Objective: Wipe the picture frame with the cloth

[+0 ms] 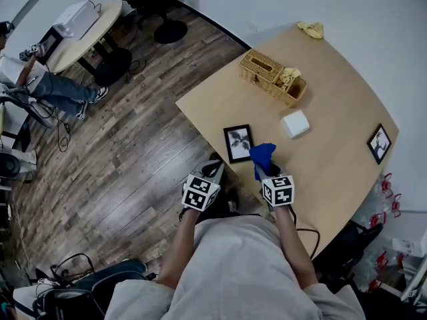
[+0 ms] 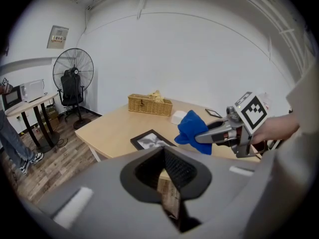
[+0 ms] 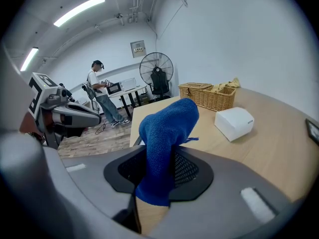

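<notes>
R gripper (image 1: 261,170) is clamped on the blue cloth (image 3: 167,133). It pinches the lower end, so the rest bunches up fwd of the jaws, prob. to serve as a wiping pad. The cloth hangs just above the table, beside the right side of the picture frame (image 1: 238,143); can't tell if they touch. No wiping contact is visible, so I judge the wipe hasn't begun.

L gripper (image 2: 164,151) has its jaws together w/ nothing between. It sits at the near edge just left of the frame, likely placed to steady it.

The frame lies flat, glass up, by the near edge of the table (image 1: 333,179), right in front of the person.

The table is a light wood top. A wicker basket (image 1: 267,72) is toward the far-left edge and a white box (image 1: 295,123) is mid-table. A 2nd small frame (image 1: 379,143) is at the right edge and a yellow rag (image 1: 311,29) at the far corner.

The room has a wood-plank floor (image 1: 133,152), white walls, a standing fan (image 2: 73,71) and a round side table (image 1: 80,42) w/ a person (image 3: 99,91) near it.
</notes>
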A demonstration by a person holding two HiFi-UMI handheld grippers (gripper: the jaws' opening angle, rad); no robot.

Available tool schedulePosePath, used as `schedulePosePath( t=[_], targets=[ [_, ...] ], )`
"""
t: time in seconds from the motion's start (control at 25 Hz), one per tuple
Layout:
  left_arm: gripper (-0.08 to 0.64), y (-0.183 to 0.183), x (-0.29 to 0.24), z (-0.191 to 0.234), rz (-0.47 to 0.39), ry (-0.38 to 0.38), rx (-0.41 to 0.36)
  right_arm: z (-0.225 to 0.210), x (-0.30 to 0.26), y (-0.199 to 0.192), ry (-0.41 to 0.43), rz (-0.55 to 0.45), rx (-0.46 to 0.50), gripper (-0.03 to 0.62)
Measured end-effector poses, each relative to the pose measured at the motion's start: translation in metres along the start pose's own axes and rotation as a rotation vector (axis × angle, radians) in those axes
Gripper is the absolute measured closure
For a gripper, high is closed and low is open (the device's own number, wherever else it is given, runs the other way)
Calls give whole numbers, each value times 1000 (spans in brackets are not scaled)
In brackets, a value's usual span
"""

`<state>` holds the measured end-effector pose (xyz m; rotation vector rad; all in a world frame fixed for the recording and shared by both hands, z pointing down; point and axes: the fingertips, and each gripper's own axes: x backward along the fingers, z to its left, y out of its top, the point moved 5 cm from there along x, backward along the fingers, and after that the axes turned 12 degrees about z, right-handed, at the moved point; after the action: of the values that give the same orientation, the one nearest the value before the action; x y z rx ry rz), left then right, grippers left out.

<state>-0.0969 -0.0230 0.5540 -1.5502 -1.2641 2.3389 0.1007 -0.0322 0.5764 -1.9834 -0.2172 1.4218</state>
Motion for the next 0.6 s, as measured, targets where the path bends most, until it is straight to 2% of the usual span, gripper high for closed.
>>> schedulePosePath(
  t=[0.6],
  targets=[
    [508,-9,-6,-6,19,-4,2,-11,5,-8,-32,5,32,479]
  ],
)
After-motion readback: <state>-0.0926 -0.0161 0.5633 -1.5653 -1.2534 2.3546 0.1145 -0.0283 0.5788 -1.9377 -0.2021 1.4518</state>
